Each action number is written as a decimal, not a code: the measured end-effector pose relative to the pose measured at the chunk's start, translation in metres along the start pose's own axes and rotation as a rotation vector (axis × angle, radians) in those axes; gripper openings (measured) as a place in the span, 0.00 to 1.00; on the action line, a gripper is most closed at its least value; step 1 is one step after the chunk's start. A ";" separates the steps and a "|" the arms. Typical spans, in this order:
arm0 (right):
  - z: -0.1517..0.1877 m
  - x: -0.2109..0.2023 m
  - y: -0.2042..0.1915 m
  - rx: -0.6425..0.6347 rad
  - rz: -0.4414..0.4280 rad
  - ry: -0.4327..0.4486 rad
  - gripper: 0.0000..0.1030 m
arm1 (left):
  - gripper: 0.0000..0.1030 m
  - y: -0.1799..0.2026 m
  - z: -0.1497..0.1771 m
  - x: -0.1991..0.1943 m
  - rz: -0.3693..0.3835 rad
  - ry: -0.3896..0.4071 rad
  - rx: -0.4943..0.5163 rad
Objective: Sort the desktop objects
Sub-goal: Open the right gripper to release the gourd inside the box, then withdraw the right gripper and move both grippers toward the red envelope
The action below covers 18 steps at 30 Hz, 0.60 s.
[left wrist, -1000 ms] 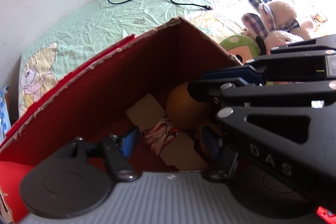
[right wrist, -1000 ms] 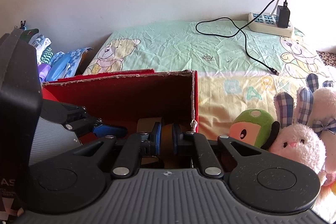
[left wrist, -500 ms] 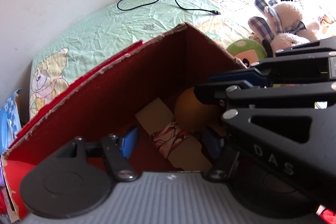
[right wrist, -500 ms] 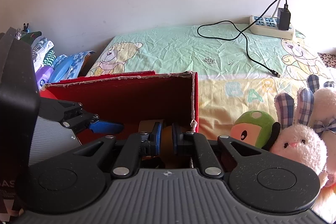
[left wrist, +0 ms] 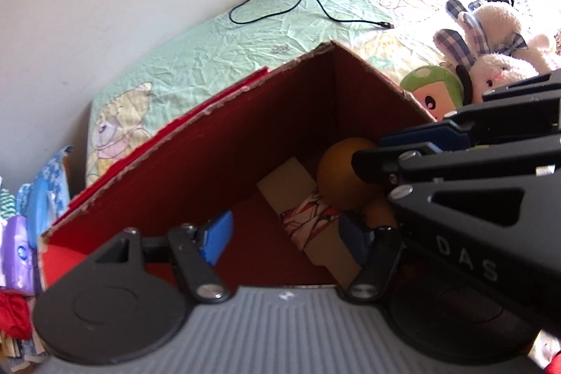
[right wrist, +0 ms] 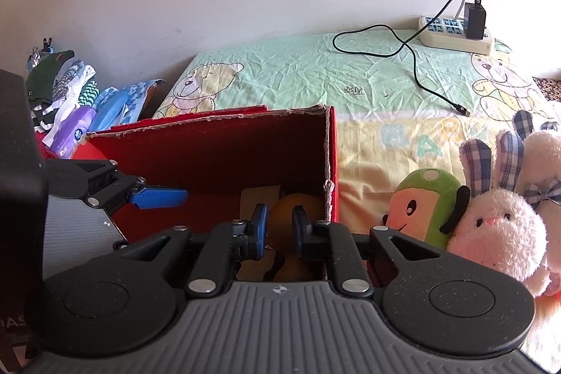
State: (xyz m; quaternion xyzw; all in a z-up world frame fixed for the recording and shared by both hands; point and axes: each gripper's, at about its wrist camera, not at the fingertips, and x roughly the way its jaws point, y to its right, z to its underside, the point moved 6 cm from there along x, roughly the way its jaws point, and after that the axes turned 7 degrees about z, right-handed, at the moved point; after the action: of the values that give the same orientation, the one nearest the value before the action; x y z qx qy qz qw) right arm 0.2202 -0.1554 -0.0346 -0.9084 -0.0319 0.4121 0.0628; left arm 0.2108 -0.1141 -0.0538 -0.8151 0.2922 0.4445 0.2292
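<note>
A red cardboard box (left wrist: 245, 93) stands open on the bed, and its rim (right wrist: 210, 121) also shows in the right wrist view. Inside lie an orange ball (left wrist: 336, 170), a second orange shape below it, and a tan carton (left wrist: 291, 184) with a patterned band. My left gripper (left wrist: 285, 239) hovers over the box's inside, open wide and empty. My right gripper (right wrist: 280, 230) hangs over the box's right end. Its jaws stand a narrow gap apart with nothing in it. The orange ball (right wrist: 308, 205) shows behind them, down in the box.
A green plush toy (right wrist: 427, 205) and a pink rabbit plush (right wrist: 498, 226) lie just right of the box. A power strip (right wrist: 455, 34) with a black cable (right wrist: 413, 69) sits at the back by the wall. Packets and clothes (right wrist: 87, 114) pile up left of the bed.
Both grippers have risen and drawn back from the box, which now sits lower and smaller in view. The right jaws' gap looks slightly wider. The box's contents have not moved.
</note>
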 end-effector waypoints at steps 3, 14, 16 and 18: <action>0.001 -0.005 0.001 0.006 -0.016 0.004 0.17 | 0.68 0.003 0.002 -0.009 -0.045 0.012 -0.003; 0.006 -0.038 0.003 0.003 -0.093 0.038 0.20 | 0.73 0.027 0.011 -0.051 -0.132 0.060 -0.065; 0.008 -0.045 0.003 0.001 -0.110 0.043 0.21 | 0.73 0.031 0.013 -0.058 -0.153 0.073 -0.074; 0.010 -0.051 0.003 0.000 -0.125 0.047 0.21 | 0.74 0.034 0.015 -0.065 -0.165 0.081 -0.084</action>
State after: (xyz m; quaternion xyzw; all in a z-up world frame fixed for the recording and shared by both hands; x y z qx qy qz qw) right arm 0.1791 -0.1631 -0.0032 -0.9142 -0.0872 0.3857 0.0890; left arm 0.1504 -0.1115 -0.0099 -0.8627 0.2141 0.4026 0.2187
